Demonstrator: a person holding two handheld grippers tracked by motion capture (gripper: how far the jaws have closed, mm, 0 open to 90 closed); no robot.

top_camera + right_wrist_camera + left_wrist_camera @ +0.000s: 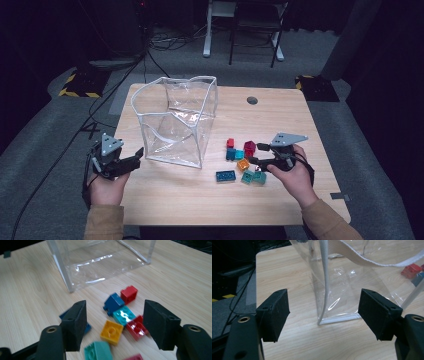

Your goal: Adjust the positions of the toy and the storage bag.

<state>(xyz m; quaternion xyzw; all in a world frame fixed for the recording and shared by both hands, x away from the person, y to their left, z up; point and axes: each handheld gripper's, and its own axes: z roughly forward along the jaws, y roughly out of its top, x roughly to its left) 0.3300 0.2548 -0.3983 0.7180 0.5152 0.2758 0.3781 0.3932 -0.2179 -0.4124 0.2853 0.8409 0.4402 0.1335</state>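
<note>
The clear bag [176, 120] stands empty, bricks [242, 159] beside it; both hand-held grippers [132, 159] [255, 154] are released.

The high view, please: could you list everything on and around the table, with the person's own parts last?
Light wooden table: one, pale wood, centre of view.
Clear plastic bag with white trim: one, transparent, standing open on the table's left half.
Plastic building bricks: about eight, right of the bag: red brick, dark red brick, teal brick, orange brick, dark blue flat brick, green bricks.
Round cable hole: one, grey, far side of the table.
White-legged furniture: one, on the floor behind.
Left hand-held gripper: one, black, open, beside the bag.
Right hand-held gripper: one, black, open, over the bricks.
</note>
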